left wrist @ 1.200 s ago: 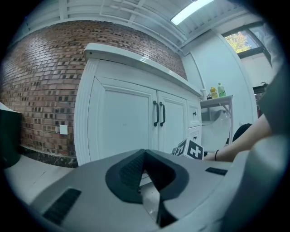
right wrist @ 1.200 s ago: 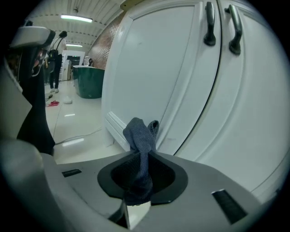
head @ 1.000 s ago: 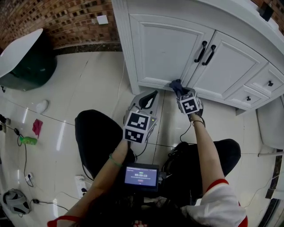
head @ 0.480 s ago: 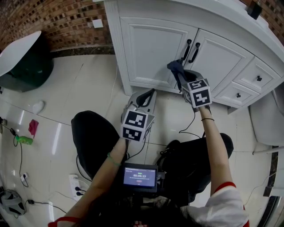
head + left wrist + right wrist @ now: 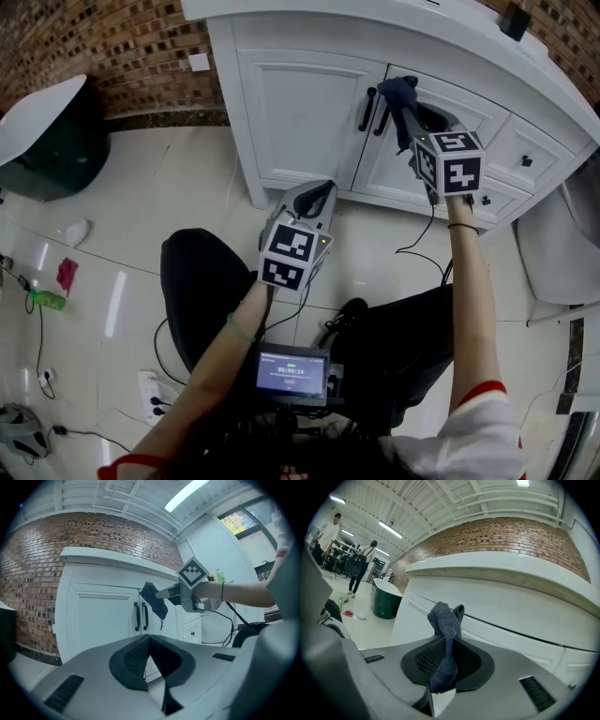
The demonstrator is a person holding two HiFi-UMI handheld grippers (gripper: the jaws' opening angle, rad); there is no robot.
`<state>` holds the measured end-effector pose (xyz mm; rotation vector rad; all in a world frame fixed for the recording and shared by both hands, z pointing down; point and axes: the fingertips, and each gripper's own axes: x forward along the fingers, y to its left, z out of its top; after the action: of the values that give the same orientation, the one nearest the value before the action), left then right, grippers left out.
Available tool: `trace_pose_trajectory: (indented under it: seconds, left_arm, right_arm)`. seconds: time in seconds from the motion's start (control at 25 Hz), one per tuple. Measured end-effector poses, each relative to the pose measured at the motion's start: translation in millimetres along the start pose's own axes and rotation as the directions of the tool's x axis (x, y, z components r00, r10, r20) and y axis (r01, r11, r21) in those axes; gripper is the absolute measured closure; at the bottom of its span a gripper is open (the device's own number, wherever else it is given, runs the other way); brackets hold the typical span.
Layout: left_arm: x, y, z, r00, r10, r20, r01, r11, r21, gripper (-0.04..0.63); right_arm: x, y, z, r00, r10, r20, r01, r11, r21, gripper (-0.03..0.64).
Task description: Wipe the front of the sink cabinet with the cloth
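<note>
Cloth (image 5: 397, 91): one dark blue piece, which your head view shows raised to the white sink cabinet (image 5: 300, 122), just beside the two black door handles (image 5: 368, 108) near the top of the right door. You hold two claws: your right gripper (image 5: 405, 108) carries the cloth, and your left gripper (image 5: 314, 199) hangs lower, apart from the cabinet. Two drawer knobs (image 5: 526, 161) show further right. In your left gripper view the jaws are pressed together with nothing between them, and the cloth hangs by the two handles ahead. In your right gripper view the jaws are clenched on the cloth, its bunched end standing up toward the cabinet front
</note>
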<state>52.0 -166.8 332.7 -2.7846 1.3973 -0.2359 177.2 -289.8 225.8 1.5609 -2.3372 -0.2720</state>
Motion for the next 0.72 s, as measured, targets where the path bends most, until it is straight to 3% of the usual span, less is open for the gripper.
trace_pose_trajectory:
  seconds: [0.32,0.72]
  left_arm:
    - [31,-25,2,0.998,-0.057,-0.025,0.058,0.998,0.034,0.575]
    - [61,-25,-14,0.995,-0.086,-0.053,0.087,0.996,0.000,0.575]
  right_arm:
    - [-5,-50,3,0.997,-0.074,0.007,0.074,0.997,-0.014,0.552]
    - [14,-25,-88,0.992,-0.033,-0.123,0.036,0.999,0.020,0.552]
